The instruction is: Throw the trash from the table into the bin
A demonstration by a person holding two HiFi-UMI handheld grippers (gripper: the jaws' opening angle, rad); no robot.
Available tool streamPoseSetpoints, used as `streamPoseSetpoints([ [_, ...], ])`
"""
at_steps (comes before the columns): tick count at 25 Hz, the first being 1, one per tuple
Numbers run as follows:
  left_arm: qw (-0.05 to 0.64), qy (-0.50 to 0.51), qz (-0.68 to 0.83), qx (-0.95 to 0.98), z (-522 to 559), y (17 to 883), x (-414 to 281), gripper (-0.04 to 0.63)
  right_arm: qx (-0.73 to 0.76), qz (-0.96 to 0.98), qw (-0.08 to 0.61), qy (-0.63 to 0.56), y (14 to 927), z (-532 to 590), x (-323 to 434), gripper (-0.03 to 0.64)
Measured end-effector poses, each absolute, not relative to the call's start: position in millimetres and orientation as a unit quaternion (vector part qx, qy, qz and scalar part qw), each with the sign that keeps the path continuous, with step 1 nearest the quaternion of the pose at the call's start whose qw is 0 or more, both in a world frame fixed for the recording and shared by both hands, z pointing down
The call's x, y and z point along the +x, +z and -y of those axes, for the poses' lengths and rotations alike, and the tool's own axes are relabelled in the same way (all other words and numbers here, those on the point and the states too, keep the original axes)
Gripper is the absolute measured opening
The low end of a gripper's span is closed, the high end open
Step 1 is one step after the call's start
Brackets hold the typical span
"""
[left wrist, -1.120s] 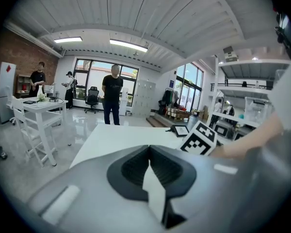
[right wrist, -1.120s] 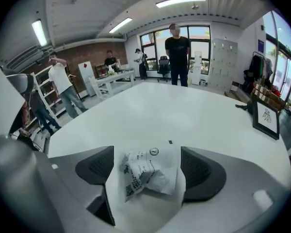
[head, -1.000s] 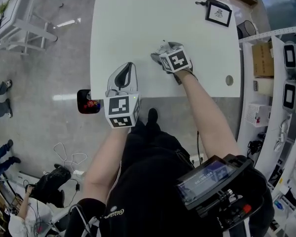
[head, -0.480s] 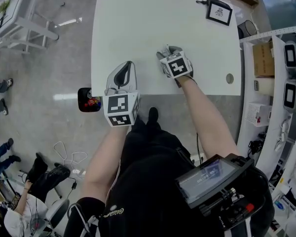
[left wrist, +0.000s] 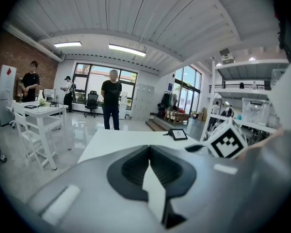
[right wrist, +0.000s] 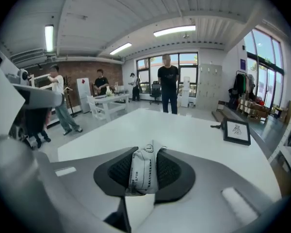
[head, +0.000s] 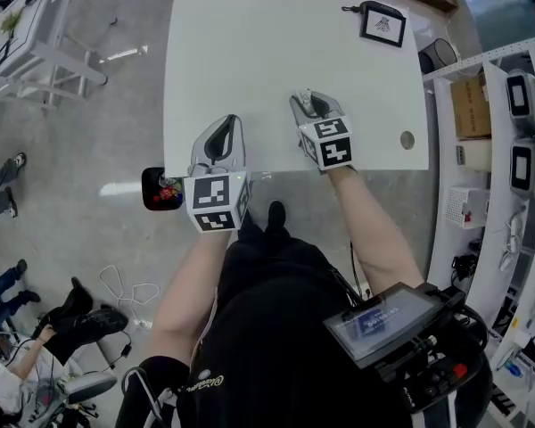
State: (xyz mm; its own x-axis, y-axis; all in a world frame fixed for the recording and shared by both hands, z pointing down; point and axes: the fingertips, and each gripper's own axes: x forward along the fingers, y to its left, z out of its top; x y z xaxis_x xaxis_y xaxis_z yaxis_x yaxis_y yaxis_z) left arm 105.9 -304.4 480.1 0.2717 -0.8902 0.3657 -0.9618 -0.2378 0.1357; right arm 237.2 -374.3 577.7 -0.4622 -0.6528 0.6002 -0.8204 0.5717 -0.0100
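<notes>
My right gripper [head: 308, 103] hangs above the white table [head: 250, 43] near its front edge. Its jaws have just been closing and now pinch a small white printed packet [right wrist: 144, 171], which stands upright between the black pads [right wrist: 117, 173]. In the head view the packet shows as a pale sliver at the tips [head: 308, 95]. My left gripper [head: 221, 137] is over the table's front left part, its jaws [left wrist: 149, 152] shut with nothing between them. A black bin [head: 160, 188] with red and coloured scraps inside stands on the floor by the table's front left corner.
A black-framed picture [head: 382, 25] with a cord lies at the table's far right corner. White shelving [head: 508, 105] runs along the right. A white desk [head: 36, 52] stands far left. A person in black [right wrist: 169, 89] stands beyond the table's far end, with others around the room.
The right gripper's jaws closed on the white packet, then it lifted off the table and drew back toward the front edge. The left gripper hardly moved.
</notes>
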Motion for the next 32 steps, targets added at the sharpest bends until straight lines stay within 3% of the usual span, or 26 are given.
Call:
streamPoseSetpoints([
  [9,0.147,0.089,0.583,0.794,301.0,446.9,130.1,0.009,0.48,0.856,0.132,0.14,467.0,342.8,257.1,0.091],
  [26,0.13,0.092,0.598,0.785,284.0,431.2,145.6,0.009,0.46,0.868,0.124,0.139,458.9,317.0,261.6,0.091],
  [32,0.149,0.1,0.675,0.716,248.4,449.8,97.7,0.009,0.362,0.911,0.135,0.142,477.3,301.9,206.4,0.091],
])
